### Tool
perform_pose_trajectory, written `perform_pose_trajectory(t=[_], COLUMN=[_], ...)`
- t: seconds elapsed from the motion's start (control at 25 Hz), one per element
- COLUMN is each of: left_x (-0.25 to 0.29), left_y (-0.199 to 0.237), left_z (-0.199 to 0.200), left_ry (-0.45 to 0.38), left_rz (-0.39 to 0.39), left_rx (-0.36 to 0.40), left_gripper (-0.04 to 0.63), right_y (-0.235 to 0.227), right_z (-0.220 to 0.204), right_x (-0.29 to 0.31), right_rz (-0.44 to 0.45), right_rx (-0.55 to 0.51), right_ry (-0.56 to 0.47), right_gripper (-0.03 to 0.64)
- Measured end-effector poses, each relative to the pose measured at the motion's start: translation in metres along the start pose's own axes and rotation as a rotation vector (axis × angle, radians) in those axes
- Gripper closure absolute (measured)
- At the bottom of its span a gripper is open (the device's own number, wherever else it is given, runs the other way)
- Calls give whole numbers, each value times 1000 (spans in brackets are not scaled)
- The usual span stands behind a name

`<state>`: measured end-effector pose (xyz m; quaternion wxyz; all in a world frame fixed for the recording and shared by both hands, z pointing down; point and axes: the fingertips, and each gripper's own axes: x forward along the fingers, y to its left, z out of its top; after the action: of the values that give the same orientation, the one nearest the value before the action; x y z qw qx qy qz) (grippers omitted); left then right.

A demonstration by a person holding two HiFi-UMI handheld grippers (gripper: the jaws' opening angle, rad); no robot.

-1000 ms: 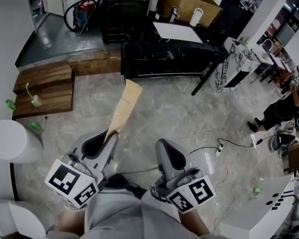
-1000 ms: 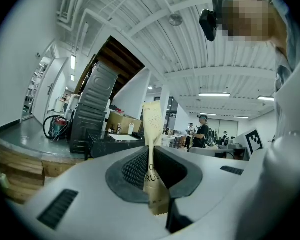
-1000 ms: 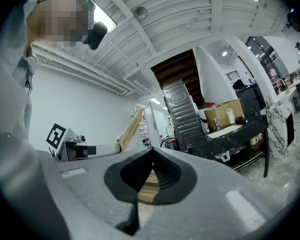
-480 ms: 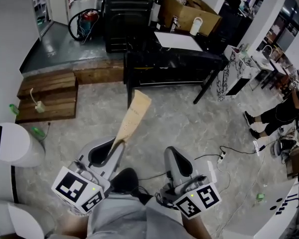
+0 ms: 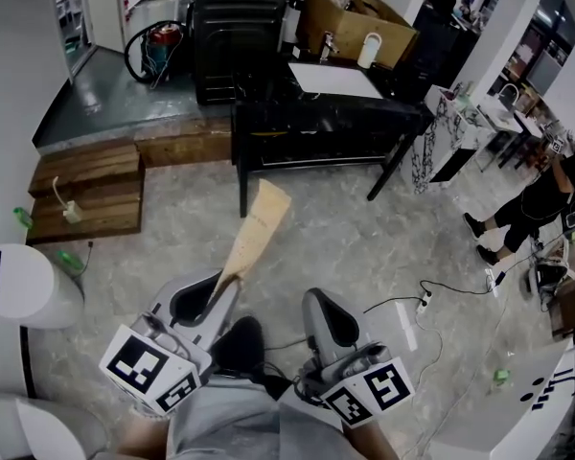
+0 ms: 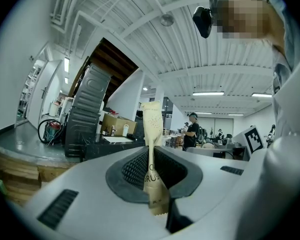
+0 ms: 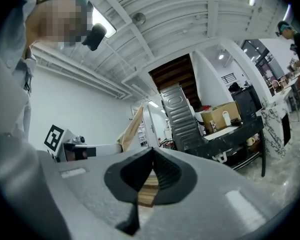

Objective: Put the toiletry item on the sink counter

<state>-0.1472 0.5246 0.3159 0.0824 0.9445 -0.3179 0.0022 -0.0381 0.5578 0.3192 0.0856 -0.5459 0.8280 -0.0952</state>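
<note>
Above the floor (image 5: 345,218), before my waist, my grippers point level, side by side: left gripper (image 5: 211,286) clenched on a beige toiletry packet (image 5: 254,228), right gripper (image 5: 323,305) closed, empty.

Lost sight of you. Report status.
Left gripper shut on packet. Right gripper shut, empty. Counter ahead, not reached. Power strip on floor, off right.
</note>
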Motion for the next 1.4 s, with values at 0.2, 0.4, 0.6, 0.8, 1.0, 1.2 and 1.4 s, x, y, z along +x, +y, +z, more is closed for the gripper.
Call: perform_pose_trajectory(t=[0.2,0.4,0.6,0.8,1.0,1.2,1.4], left_x=[16,34,60,92,122,150,176], left_y=[7,24,51,82,117,156,194], left_z=[0,1,4,12,21,33,44], left_ry=[-1,3,0,0,4,1,-7], left_rz=[-7,-14,-8,-11,-15,-19,-24], left_rx=[-2,-10,-22,-29,-29,-57,-69], left_gripper=[555,555,555,555,555,555,555], right_y=[-11,-25,-41,-60,-80,-99,-111], right_z=[1,-1,1,6,9,14,26], right_x=[11,31,64,104,150,197,241], right_rz=[1,-8,0,9,13,6,13], right_rx=[-11,-10,-18,-24,-30,-18,-40], right_ry=[3,19,33,44,56,66,58], right_gripper=[618,618,618,618,618,618,618])
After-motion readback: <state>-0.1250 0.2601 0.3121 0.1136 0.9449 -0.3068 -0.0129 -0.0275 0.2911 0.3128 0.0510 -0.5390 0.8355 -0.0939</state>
